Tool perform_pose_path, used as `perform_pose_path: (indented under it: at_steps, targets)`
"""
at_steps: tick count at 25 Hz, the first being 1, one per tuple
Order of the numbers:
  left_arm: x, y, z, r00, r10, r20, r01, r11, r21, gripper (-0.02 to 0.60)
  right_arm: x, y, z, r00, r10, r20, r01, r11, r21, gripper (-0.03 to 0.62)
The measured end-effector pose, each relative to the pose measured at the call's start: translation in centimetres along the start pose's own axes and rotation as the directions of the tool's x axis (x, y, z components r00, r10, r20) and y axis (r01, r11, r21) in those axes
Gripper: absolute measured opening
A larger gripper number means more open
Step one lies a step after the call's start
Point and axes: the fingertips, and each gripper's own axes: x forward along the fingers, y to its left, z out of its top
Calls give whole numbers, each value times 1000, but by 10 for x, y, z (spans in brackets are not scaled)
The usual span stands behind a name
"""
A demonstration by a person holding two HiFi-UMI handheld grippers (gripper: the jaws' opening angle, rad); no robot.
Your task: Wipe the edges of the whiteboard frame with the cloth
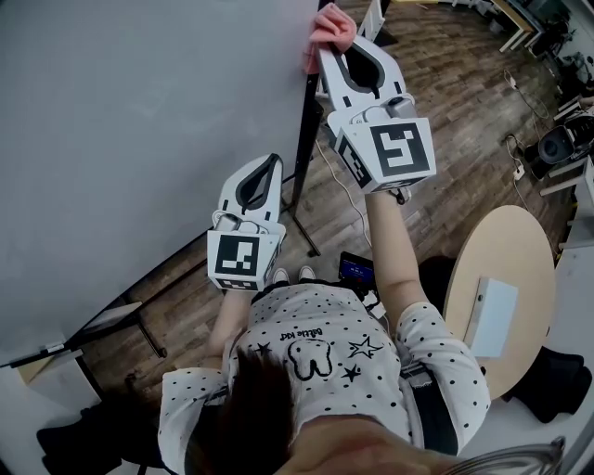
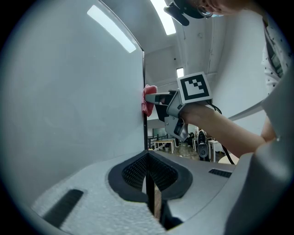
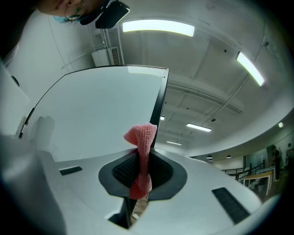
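Right gripper (image 1: 325, 54) pinching cloth (image 1: 329, 28), lengthwise along upright whiteboard frame (image 1: 302, 158), left gripper (image 1: 271, 162) clamping frame

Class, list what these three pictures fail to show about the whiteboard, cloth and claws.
- Large white whiteboard: top and left sides cut off by the head view's border.
- Where the pink knitted cloth meets the thin black frame edge: the cloth covers it in the right gripper view, the right claw in the head view.
- Dark device on the floor: too small to identify, head view.
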Motion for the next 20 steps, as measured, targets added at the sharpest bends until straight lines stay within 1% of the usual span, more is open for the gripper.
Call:
perform_pose_path:
  at_steps: [9,20]
  targets:
    - [-4,2,3,1000,12,4,-12,1000,1,15,-5,3,-11,1000,-6,-19,6,1000,11,32]
    - [-4,0,3,1000,8,1,-8,1000,2,15,-8,5,-21,999,-4,-38,5,1000,26,32]
